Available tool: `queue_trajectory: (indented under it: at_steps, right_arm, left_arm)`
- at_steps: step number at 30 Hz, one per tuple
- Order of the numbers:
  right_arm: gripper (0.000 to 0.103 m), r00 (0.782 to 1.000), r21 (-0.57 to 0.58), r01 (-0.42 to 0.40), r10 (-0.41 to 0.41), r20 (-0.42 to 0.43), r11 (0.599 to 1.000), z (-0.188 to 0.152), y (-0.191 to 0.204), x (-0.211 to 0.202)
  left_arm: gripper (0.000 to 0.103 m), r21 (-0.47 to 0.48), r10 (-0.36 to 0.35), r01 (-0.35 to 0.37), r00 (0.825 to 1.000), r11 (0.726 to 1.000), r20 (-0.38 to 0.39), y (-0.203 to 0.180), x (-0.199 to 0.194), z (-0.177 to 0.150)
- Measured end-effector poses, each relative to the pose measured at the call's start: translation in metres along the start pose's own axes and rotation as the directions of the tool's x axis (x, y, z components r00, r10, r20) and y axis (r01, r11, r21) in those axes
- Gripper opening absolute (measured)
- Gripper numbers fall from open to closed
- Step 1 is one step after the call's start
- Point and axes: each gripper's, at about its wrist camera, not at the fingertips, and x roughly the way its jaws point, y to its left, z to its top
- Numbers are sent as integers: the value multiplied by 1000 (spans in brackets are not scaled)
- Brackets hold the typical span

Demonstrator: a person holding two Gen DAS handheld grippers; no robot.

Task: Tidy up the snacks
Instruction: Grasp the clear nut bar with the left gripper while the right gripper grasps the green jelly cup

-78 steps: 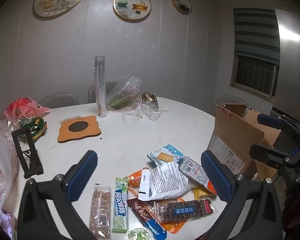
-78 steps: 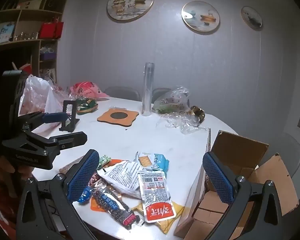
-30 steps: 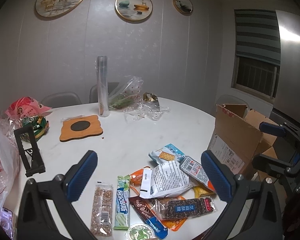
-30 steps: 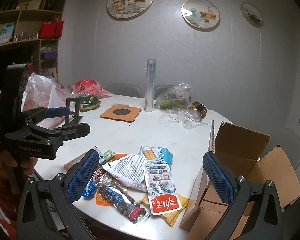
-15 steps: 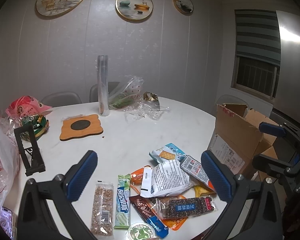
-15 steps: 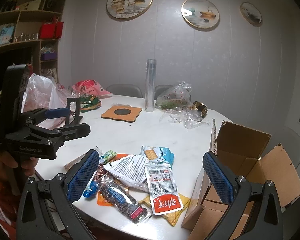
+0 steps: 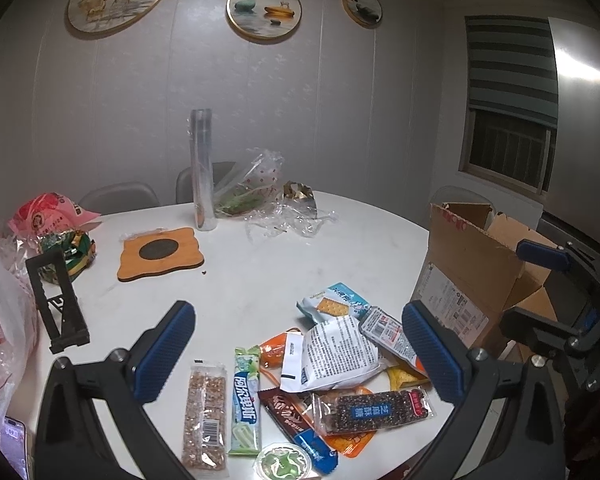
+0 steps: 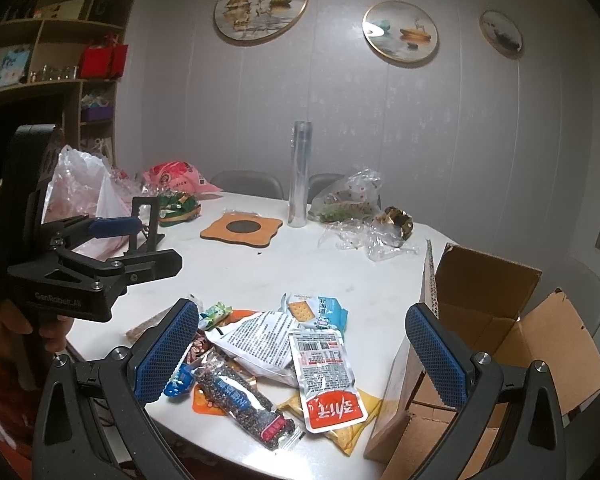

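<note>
The snack pile [image 7: 332,364] lay on the table [image 7: 260,280] at its near edge. Just right of the pile stood the cardboard box [image 7: 472,276], off the table's rim, flaps up. Behind the pile, well apart, the coaster [image 7: 160,253] lay flat; behind the coaster stood the upright tube [image 7: 202,168], with crumpled plastic bags [image 7: 268,204] to the tube's right. Left of the pile, near the table's left edge, stood the stand [image 7: 56,300], bags [image 7: 52,220] behind it.
</note>
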Motion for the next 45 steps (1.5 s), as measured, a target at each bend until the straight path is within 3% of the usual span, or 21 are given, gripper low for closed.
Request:
queue_trajectory:
  at_steps: [9,15,19,22,27,33,37,40,43,45]
  right_arm:
    - [102,999,-121,-48,47,-11,992,7,40,6]
    - [72,986,-113,-132,118,-118,985,-3,66,44]
    - [50,960,-64,-198,180,-214,978,-17,80,73]
    - [42,937,-24,-236,221,-271,971,-31,92,94]
    - [29,916,18,-254,246,-318,967,-50,104,116]
    - [27,895,70,-299,305,-325,952,-62,114,123]
    - [28,884,47,-342,338,-322,939,-68,127,123]
    - [29,885,18,-351,338,-320,936,-73,138,123]
    - [40,893,-2,-340,323,-314,940,-75,143,124]
    - [42,896,-9,-341,322,-306,940,-76,145,122]
  left_arm:
    - [102,-25,-3,2,1000,1000,-9,28,-3,-4]
    - [102,-63,-2,-2,999,998,-53,62,4,-22]
    - [102,-89,36,-46,993,995,-110,85,15,-42]
    - [102,-98,58,-74,986,992,-159,100,25,-59]
    - [102,-132,28,-57,977,990,-213,114,37,-86]
    - [101,-146,-13,-24,968,989,-249,112,42,-103]
    - [94,-123,-26,-8,962,992,-272,105,46,-110]
    - [84,-117,-29,-6,956,993,-292,104,49,-116]
    - [79,-112,-24,-12,950,994,-310,103,52,-120]
    - [76,-112,-27,-9,947,994,-319,104,53,-123]
